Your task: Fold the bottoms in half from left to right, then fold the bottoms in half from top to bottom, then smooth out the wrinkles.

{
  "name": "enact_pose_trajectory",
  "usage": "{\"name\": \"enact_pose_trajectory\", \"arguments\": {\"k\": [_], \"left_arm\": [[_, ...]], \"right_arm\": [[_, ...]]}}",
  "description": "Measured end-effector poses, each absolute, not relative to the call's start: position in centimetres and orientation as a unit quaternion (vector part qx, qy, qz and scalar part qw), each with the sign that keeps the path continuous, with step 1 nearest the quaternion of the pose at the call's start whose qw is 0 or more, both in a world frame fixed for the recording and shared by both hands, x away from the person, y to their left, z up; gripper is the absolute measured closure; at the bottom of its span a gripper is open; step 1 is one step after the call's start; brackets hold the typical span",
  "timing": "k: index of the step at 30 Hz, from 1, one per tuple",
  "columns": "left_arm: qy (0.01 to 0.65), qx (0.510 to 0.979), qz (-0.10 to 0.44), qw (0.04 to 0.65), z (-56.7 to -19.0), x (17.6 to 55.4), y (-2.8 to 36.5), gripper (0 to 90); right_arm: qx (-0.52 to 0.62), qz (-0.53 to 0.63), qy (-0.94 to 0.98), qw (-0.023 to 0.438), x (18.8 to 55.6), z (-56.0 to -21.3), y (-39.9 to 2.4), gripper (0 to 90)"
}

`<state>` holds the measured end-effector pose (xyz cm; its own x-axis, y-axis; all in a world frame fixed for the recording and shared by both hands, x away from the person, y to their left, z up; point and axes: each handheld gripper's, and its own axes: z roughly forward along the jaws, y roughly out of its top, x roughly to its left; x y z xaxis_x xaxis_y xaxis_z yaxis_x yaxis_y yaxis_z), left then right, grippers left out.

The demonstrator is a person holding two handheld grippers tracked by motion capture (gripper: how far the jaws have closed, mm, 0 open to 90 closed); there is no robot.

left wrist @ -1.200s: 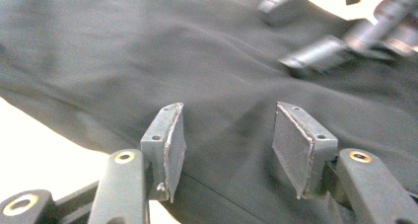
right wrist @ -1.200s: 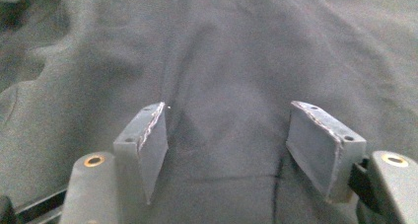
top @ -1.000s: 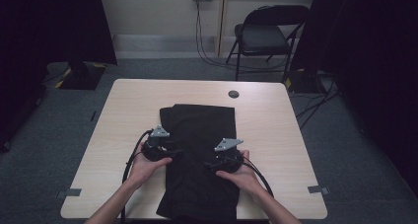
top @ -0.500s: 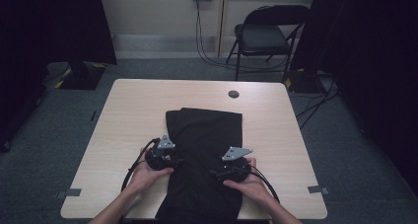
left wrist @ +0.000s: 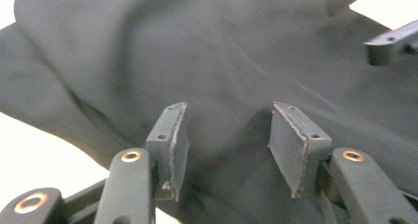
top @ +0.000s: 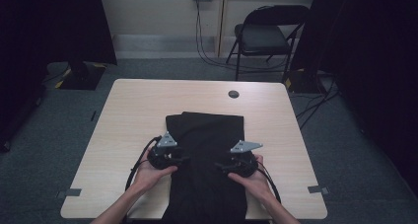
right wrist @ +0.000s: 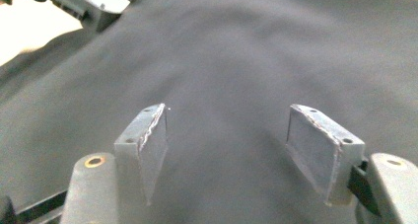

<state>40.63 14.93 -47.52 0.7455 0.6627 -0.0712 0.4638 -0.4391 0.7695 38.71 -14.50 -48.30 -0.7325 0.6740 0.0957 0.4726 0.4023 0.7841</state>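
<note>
A black cloth [top: 207, 150] lies folded down the middle of the table and hangs over the near edge. My left gripper [top: 185, 160] rests at its left edge and points inward. Its jaws have just been closing a little, but they still stand apart over the cloth [left wrist: 222, 61], and the left gripper [left wrist: 226, 130] pinches nothing. My right gripper [top: 219, 166] is at the cloth's right side, facing the left one. The right gripper [right wrist: 236, 135] is open, its jaws wide above the smooth fabric [right wrist: 256, 51].
The light wooden table [top: 133, 110] has a round cable grommet [top: 233, 93] near its far edge. A black folding chair [top: 268, 36] stands behind the table, and dark curtains hang on both sides. Cables trail from both grippers.
Both hands drew slightly toward the near edge, and the right one then shifted a little to the right. The cloth's far edge now sits a bit nearer to me.
</note>
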Motion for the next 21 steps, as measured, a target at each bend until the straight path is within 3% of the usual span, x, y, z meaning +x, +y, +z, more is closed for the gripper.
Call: {"name": "enact_pose_trajectory", "arguments": {"k": [8, 21], "left_arm": [[0.348, 0.847, 0.123, 0.382, -49.3, 41.8, 15.1, 47.9], [0.344, 0.849, 0.114, 0.385, -49.5, 39.5, 14.9, 49.6]], "right_arm": [[0.386, 0.383, 0.827, 0.146, 42.1, -49.6, -14.3, 29.2], [0.357, 0.383, 0.839, 0.151, 40.8, -50.4, -14.3, 28.3]]}}
